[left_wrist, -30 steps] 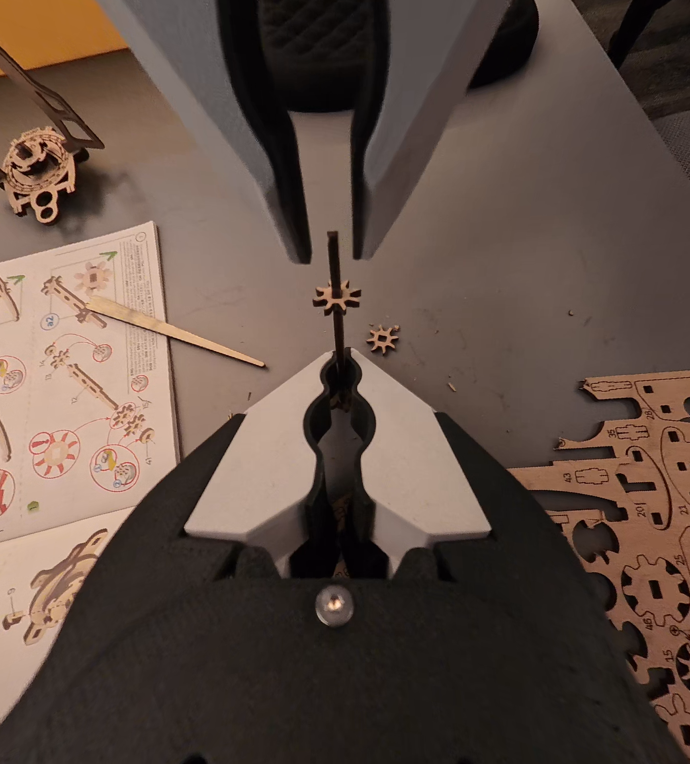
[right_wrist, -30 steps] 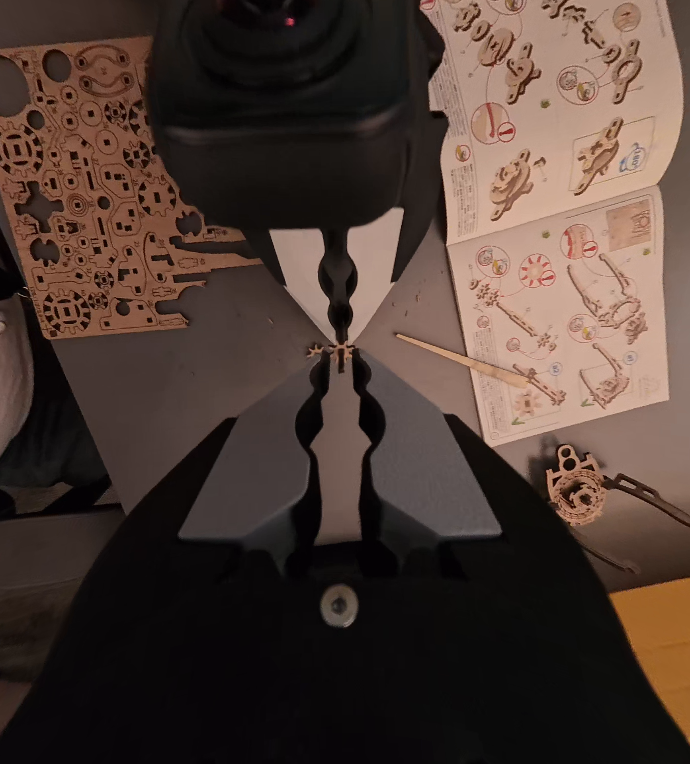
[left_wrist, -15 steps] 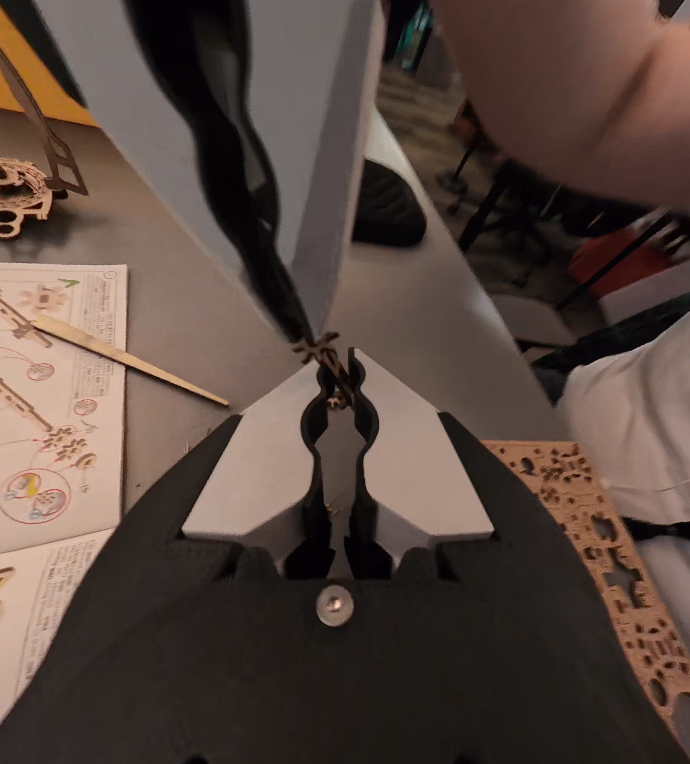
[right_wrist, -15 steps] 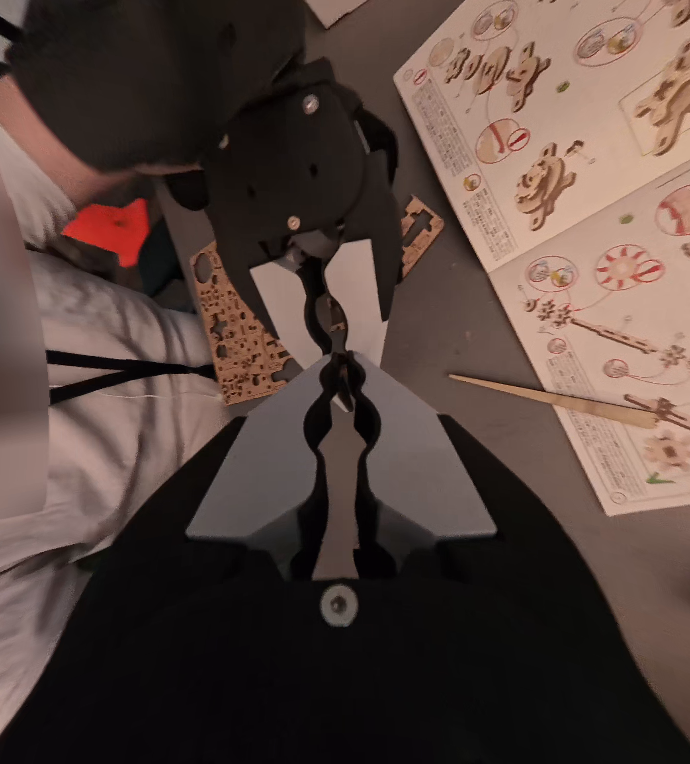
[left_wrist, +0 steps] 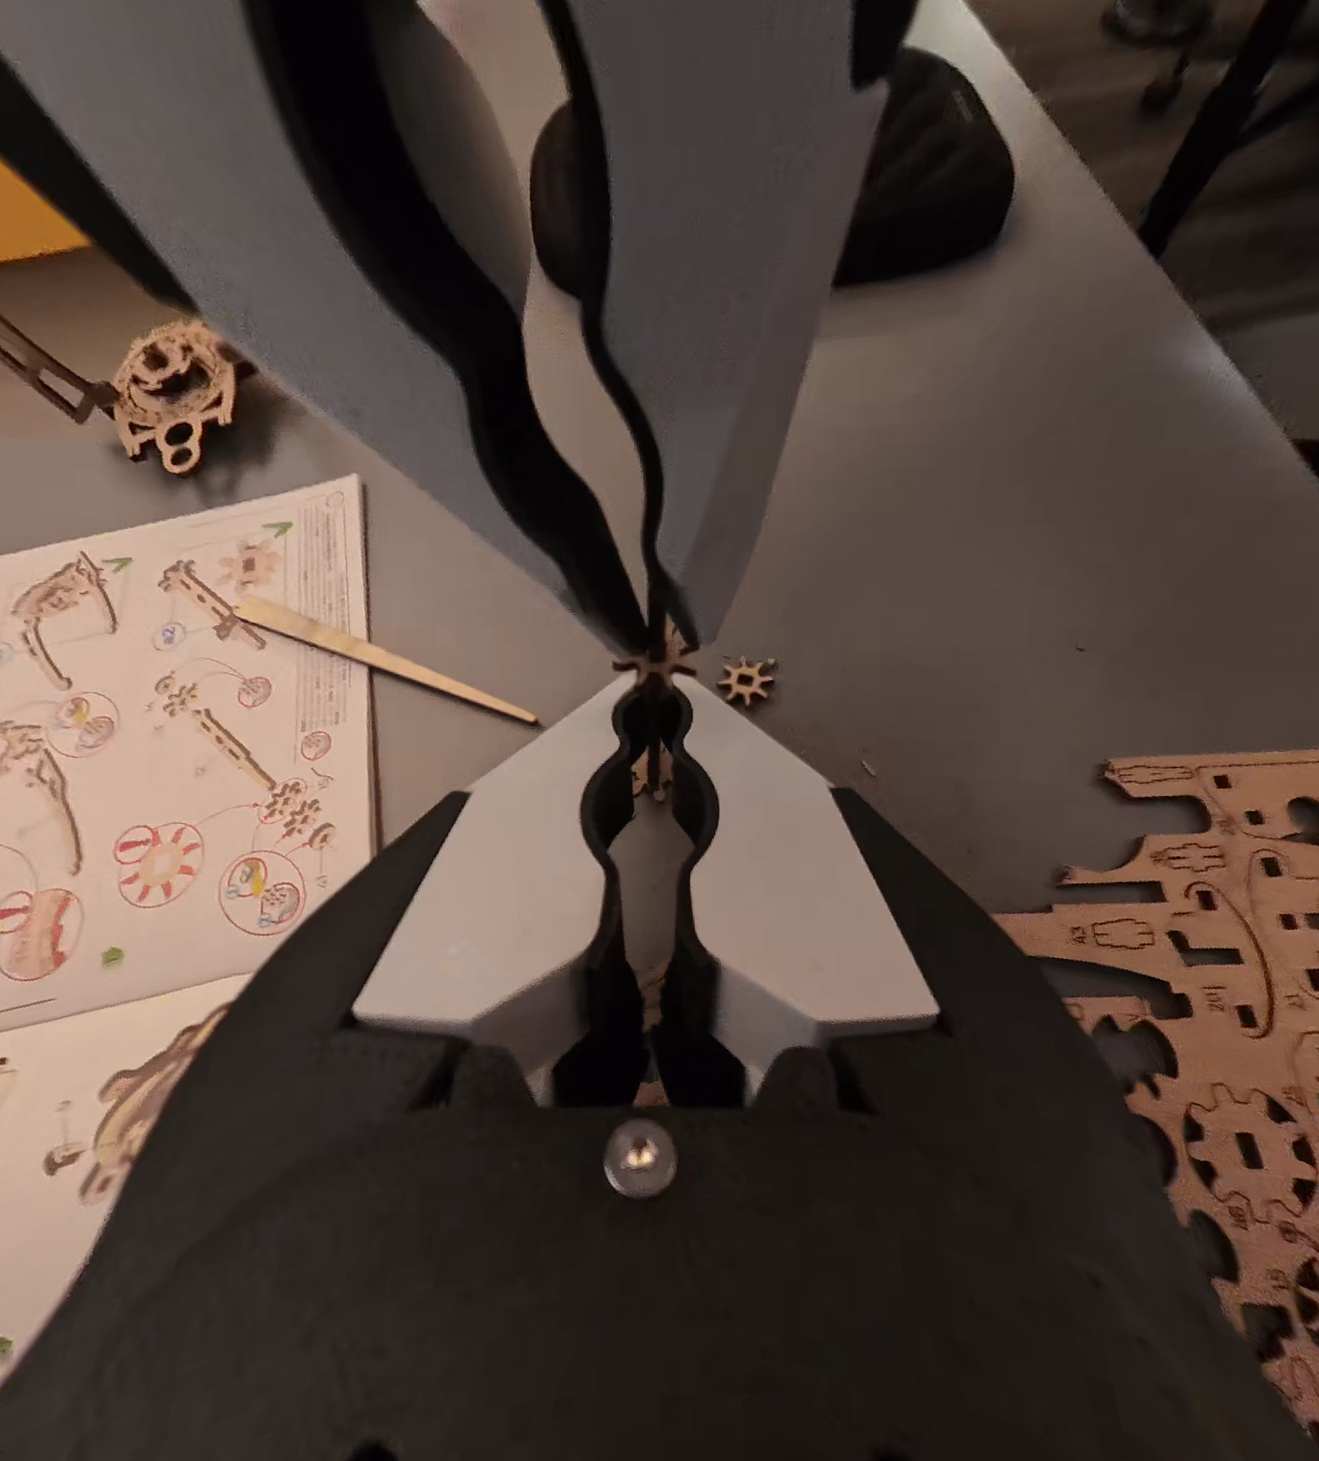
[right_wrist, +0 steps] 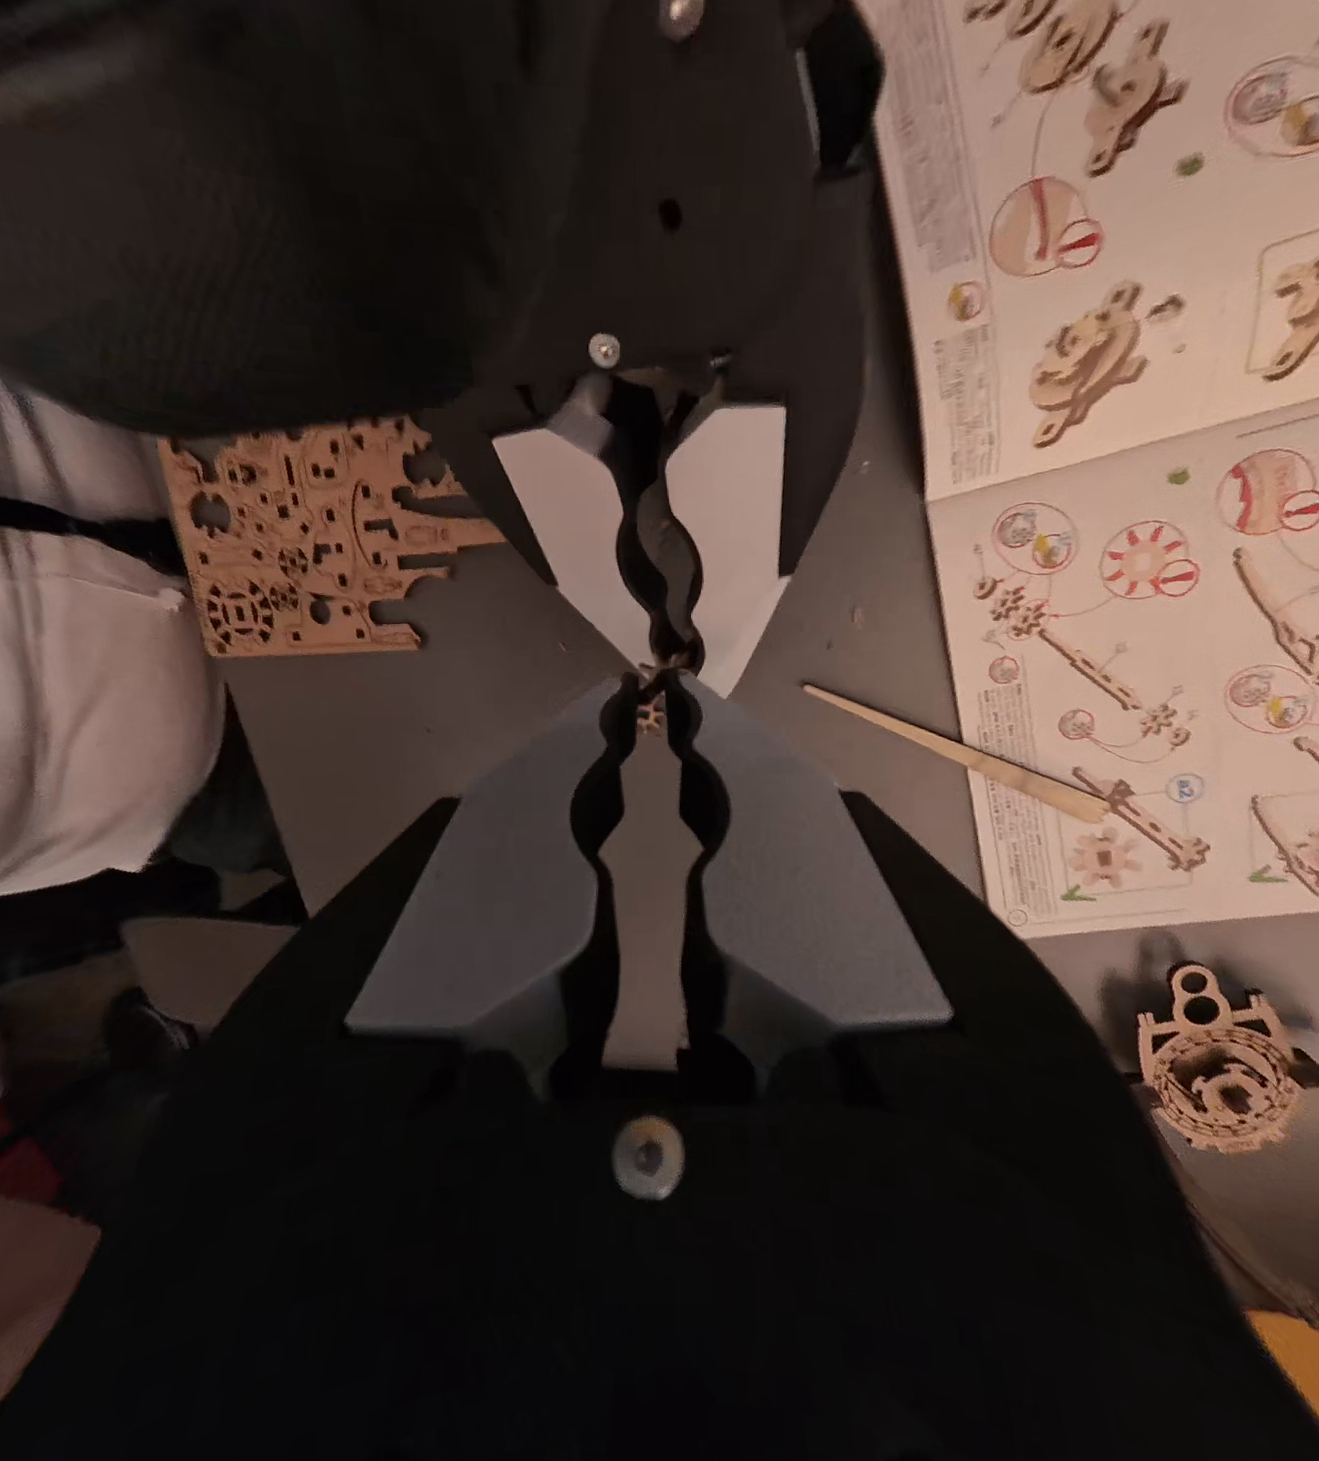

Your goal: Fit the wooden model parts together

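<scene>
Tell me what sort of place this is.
Probably an office or hobby desk set up for kit building: a grey table with an open instruction booklet, a laser-cut wooden parts sheet and a partly built wooden model. Chair legs show beyond the table edge.

Black hand-held gripper [left_wrist: 652, 696], grey wavy-edged fingers [left_wrist: 782, 885]

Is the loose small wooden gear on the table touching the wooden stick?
No, the loose gear lies alone on the grey table, right of the grippers, while the wooden stick lies apart on their left.
</scene>
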A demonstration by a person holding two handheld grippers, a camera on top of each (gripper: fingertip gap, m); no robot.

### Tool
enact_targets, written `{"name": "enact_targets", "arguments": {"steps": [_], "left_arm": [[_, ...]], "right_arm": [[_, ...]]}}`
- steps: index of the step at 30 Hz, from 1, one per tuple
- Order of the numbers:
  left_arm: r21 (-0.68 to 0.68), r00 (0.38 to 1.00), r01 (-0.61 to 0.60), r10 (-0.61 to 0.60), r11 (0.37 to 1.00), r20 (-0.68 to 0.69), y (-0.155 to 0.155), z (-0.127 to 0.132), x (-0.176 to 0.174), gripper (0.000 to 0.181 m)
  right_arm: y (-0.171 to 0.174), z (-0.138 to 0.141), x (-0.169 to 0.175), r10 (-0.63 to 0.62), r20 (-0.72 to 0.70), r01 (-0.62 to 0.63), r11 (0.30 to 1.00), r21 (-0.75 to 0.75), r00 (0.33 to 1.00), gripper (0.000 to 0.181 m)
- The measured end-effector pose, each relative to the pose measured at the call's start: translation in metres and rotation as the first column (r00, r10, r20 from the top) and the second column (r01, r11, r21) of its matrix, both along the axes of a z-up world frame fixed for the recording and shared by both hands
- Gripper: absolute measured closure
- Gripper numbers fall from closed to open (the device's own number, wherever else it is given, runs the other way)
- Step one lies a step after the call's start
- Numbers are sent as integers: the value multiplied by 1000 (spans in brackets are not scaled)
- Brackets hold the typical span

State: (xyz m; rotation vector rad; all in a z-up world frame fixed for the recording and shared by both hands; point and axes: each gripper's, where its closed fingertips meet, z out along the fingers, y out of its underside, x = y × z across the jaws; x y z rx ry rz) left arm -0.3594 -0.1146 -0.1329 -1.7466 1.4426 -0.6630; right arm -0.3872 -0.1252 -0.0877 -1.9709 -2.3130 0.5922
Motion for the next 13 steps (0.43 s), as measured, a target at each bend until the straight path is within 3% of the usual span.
{"name": "enact_targets", "arguments": {"steps": [13], "left_arm": [[11, 1000, 9, -9, 1000, -4, -1, 0, 0, 181]], "right_arm": [[0, 2, 1, 59, 39, -67, 965, 254, 998, 179]]}}
